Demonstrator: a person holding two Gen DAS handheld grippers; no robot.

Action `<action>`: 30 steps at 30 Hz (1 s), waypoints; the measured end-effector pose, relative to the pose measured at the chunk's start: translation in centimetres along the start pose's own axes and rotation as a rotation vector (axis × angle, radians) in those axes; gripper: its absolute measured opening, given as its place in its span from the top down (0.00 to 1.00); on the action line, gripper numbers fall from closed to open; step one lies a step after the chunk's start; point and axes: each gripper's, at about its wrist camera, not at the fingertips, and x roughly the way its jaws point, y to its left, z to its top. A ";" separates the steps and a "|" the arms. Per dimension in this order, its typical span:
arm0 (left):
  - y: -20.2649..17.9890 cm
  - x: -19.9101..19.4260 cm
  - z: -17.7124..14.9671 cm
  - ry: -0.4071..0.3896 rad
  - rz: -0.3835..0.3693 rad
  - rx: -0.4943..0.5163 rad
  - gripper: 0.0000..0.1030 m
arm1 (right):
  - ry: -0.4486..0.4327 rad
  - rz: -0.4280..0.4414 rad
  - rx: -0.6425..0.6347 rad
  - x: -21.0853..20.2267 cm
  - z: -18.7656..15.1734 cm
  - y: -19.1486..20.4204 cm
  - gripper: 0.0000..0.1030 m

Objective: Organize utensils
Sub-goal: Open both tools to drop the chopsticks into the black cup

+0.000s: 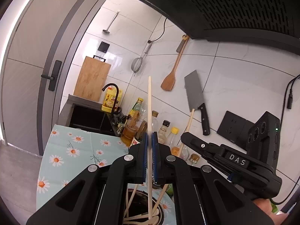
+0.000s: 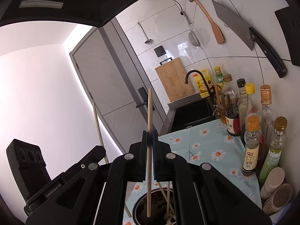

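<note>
My left gripper (image 1: 149,136) is shut on a pale wooden chopstick (image 1: 149,97) that stands upright. Its lower end hangs inside a dark round utensil holder (image 1: 139,196), which holds several wooden spoons and chopsticks. My right gripper (image 2: 149,135) is shut on a second upright chopstick (image 2: 149,108), whose lower tip hangs in the mouth of the perforated metal holder (image 2: 157,202). Each gripper shows in the other's view: the right gripper (image 1: 187,138) with its chopstick (image 1: 190,120), and the left gripper (image 2: 99,151) with its chopstick (image 2: 96,120).
A daisy-print cloth (image 1: 75,150) covers the counter. Oil and sauce bottles (image 2: 251,146) line the wall beside it. Beyond are a black sink (image 1: 88,118), a faucet (image 1: 112,88) and a cutting board (image 1: 91,78). A cleaver (image 1: 195,91), spatula (image 1: 170,78) and strainer (image 1: 137,63) hang on the tiles under the range hood (image 1: 234,5).
</note>
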 end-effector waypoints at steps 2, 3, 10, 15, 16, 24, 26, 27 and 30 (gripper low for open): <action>0.3 0.5 -0.3 0.001 0.013 0.002 0.96 | 0.003 -0.013 0.003 0.5 -0.3 -0.3 0.94; 0.5 0.8 -0.6 0.006 0.019 0.006 0.96 | 0.006 -0.018 0.003 0.7 -0.5 -0.4 0.94; 1.4 2.2 -2.2 0.042 0.055 0.007 0.96 | 0.045 -0.043 0.021 2.4 -2.2 -1.5 0.94; 2.1 2.6 -3.2 0.070 0.066 0.000 0.96 | 0.075 -0.049 0.028 3.1 -3.3 -1.7 0.94; 2.2 2.6 -3.4 0.073 0.068 -0.002 0.96 | 0.079 -0.050 0.030 3.1 -3.5 -1.7 0.94; 2.3 2.7 -4.6 0.108 0.087 0.013 0.96 | 0.111 -0.052 0.027 3.4 -4.5 -1.3 0.94; 2.2 2.6 -4.7 0.118 0.086 0.016 0.95 | 0.121 -0.055 0.025 3.4 -4.7 -1.3 0.93; 2.2 2.5 -4.8 0.122 0.087 0.016 0.95 | 0.124 -0.054 0.028 3.3 -4.7 -1.3 0.93; 2.2 2.3 -5.0 0.130 0.093 0.014 0.95 | 0.125 -0.056 0.032 2.9 -4.8 -1.2 0.85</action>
